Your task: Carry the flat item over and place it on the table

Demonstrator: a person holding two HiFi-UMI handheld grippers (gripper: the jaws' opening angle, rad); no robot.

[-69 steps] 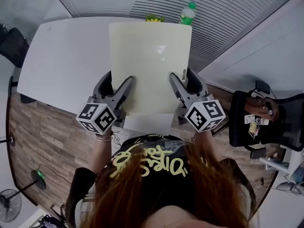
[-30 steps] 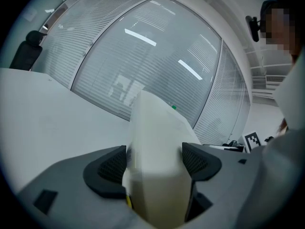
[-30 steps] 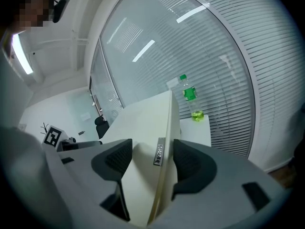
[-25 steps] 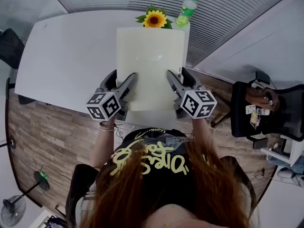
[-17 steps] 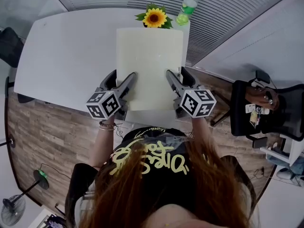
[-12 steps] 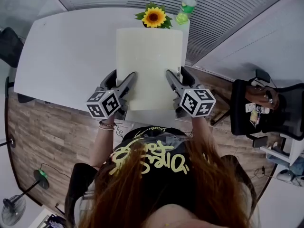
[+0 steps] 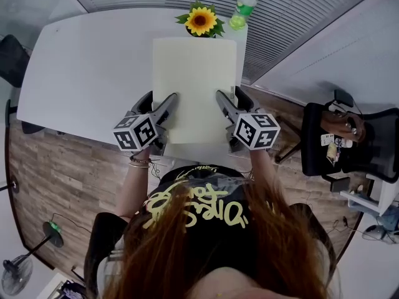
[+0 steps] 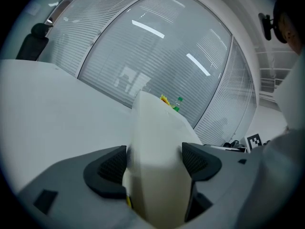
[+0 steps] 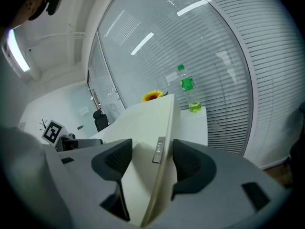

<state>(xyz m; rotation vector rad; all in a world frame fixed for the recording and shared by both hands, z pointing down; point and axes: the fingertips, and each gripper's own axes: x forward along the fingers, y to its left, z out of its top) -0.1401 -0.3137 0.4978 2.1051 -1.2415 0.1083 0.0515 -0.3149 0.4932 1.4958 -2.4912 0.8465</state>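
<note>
Cream board (image 7: 194,73) clamped at both sides over the table (image 7: 87,67)

Left tongs (image 8: 155,163) are closed on the board's near left edge, and right tongs (image 9: 152,160) are closed on its near right edge. The board reaches away from the person above the white table. Its far edge lies near a sunflower (image 7: 201,20) and a green-capped bottle (image 7: 242,10) at the table's far side.

**Item:** thin, pale cream rectangular board (image 7: 194,86) with a plain face and a small grey label strip (image 9: 158,150) on its right side edge.
**Pose:** long sides run away from the person, over the right end of the white surface (image 7: 87,67). The far edge is near the surface's far edge.
**State:** near corners are clamped by the left hand-held gripper (image 7: 159,102) and the right hand-held gripper (image 7: 232,97). Contact with the surface cannot be told.
</note>
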